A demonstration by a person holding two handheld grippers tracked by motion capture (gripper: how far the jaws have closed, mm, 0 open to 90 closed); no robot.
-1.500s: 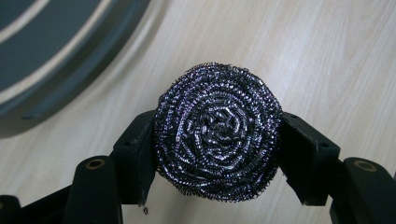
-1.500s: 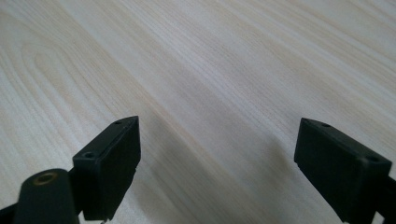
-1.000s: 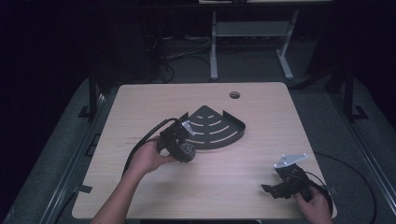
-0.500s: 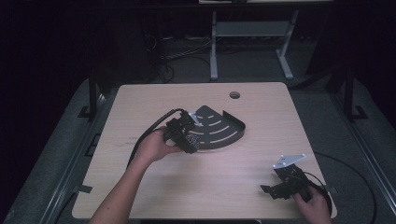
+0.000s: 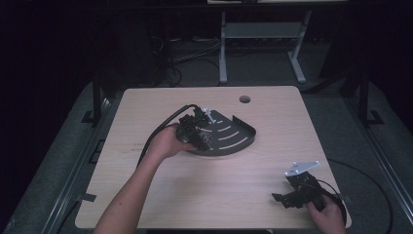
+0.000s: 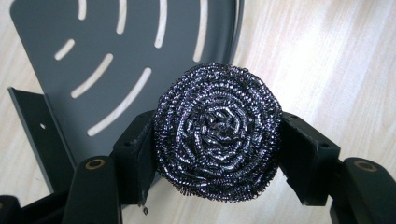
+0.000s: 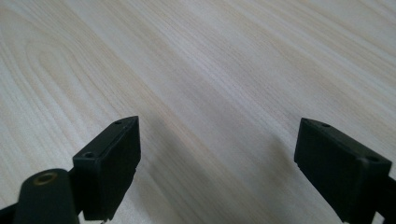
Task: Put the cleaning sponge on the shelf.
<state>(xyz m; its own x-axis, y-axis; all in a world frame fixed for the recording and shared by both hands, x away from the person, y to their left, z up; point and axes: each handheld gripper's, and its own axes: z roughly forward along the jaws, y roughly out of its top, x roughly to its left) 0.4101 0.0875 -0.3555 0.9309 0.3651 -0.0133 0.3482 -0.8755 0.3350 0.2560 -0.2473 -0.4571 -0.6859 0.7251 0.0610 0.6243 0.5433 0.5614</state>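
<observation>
A round steel-wool scouring pad (image 6: pixel 218 130) sits squeezed between the black jaws of my left gripper (image 6: pixel 217 149), which is shut on it. In the high view that left gripper (image 5: pixel 200 139) hovers over the near left edge of a dark grey quarter-round corner shelf (image 5: pixel 234 134) with curved slots. The same shelf (image 6: pixel 135 56) lies just behind the pad in the left gripper view, its bracket wall at the left. My right gripper (image 5: pixel 282 199) rests low at the table's front right, and in its own view the right gripper (image 7: pixel 217 154) stands open over bare wood.
The light wooden table (image 5: pixel 146 190) has a round cable hole (image 5: pixel 244 99) at its far edge. Black cables trail from both grippers. A white desk frame (image 5: pixel 258 39) stands on the floor beyond the table.
My left gripper has carried the scouring pad away from me and to the right, from beside the shelf to over its near edge. The right gripper has stayed put.
</observation>
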